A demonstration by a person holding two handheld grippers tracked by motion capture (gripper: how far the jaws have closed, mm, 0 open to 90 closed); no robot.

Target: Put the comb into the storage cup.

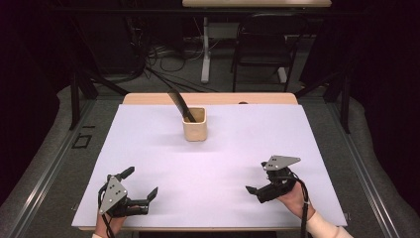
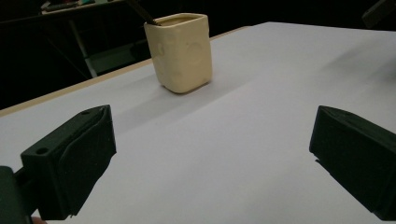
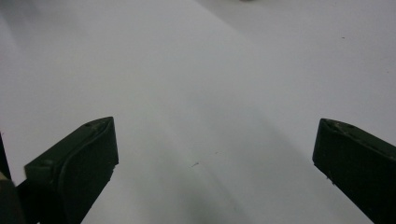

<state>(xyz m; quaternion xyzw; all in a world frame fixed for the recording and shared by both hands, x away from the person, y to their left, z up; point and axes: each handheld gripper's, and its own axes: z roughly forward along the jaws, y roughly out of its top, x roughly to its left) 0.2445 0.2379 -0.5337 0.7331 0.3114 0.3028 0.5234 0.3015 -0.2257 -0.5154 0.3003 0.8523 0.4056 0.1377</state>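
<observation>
Both claws are matte black, blocky two-jaw units, each topped with a grey three-cornered plate dotted with small dark holes: left claw near left, right claw near right. Up close the jaw blocks are chunky, angular black pieces with a small round hole in the top face and a curved seam along the inner side. Black cable trails off the right claw toward the near edge, past a cream sleeve at that wrist.

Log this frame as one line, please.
left tongs: open, near edge | right tongs: open, near edge | cream cup: upright, far centre, dark utensil inside | contact: none
</observation>
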